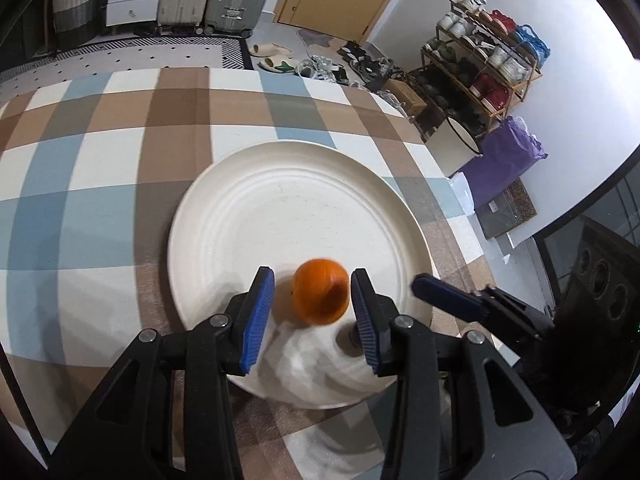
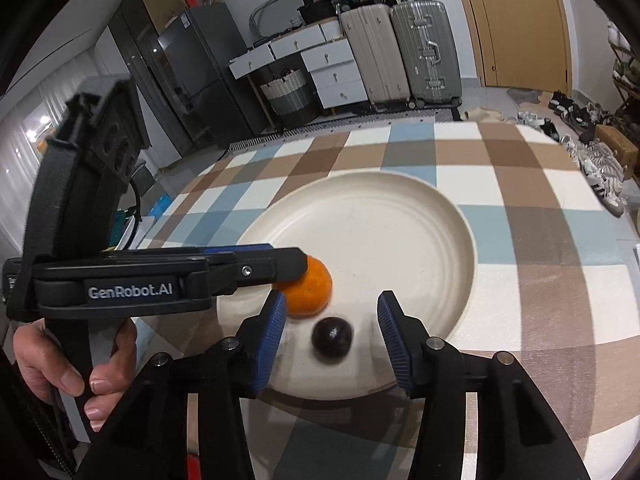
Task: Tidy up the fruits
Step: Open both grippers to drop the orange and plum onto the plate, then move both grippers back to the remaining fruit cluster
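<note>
Orange tangerine (image 1: 319,297) and a dark round fruit (image 2: 332,337) sit on the near part of the white plate (image 1: 280,168), each between the wide-spread fingers of the left gripper (image 1: 312,312) and right gripper (image 2: 332,336), apparently just released, so both should next withdraw clear.

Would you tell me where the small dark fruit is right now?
In the right wrist view, the dark fruit lies on the plate near its front edge, just right of the orange, between the open right gripper.

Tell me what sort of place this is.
Probably a lived-in home, near its entryway: a shoe rack loaded with shoes, suitcases parked by a wooden door, and a refrigerator behind the checked tablecloth.
</note>
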`<state>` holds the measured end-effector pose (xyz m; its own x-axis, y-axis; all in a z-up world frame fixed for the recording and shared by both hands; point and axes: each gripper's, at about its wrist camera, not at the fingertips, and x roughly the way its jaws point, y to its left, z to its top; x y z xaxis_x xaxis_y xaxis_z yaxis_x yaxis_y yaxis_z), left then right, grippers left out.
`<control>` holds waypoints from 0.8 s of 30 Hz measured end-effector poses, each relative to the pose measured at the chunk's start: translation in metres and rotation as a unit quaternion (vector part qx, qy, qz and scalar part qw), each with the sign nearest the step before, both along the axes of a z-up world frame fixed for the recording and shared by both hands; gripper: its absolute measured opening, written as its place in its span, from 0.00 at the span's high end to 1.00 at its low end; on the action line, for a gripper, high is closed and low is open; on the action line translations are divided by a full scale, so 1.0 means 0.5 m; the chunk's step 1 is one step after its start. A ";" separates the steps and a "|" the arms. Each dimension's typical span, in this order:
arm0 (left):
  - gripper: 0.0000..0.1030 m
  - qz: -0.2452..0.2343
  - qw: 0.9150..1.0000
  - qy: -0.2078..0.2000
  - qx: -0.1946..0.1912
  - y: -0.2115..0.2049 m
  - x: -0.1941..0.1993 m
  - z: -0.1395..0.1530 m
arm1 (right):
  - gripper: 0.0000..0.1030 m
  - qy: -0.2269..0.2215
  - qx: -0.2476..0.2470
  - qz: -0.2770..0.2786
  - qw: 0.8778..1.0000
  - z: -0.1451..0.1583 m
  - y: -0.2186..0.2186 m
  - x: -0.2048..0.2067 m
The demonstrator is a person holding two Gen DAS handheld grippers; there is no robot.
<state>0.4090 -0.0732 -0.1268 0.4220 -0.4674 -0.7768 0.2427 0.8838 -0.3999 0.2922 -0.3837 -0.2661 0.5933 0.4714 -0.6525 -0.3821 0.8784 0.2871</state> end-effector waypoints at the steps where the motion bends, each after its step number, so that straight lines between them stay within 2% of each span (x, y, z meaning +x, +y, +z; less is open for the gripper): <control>1: 0.65 0.004 1.000 0.001 -0.002 0.006 -0.005 0.004 | 0.53 -0.001 0.001 -0.002 1.000 0.005 -0.003 -0.004; 7: 0.63 0.022 1.000 -0.010 0.001 0.041 -0.043 0.037 | 0.50 -0.016 0.016 -0.016 1.000 0.038 -0.023 -0.039; 10: 0.58 0.029 0.999 -0.021 0.008 0.057 -0.076 0.056 | 0.46 -0.025 0.022 -0.021 0.999 0.053 -0.026 -0.061; 12: 0.58 0.029 0.999 -0.027 0.016 0.065 -0.101 0.069 | 0.38 -0.030 0.025 -0.020 0.999 0.064 -0.026 -0.077; 24: 0.55 0.039 0.995 -0.073 0.051 0.106 -0.273 0.138 | 0.25 -0.073 0.035 -0.011 0.997 0.131 -0.006 -0.196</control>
<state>0.2723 -0.0200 -0.0576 0.5662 -0.3514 -0.7457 0.2216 0.9362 -0.2729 0.1940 -0.3865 -0.2004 0.6900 0.4980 -0.5253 -0.4048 0.8671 0.2903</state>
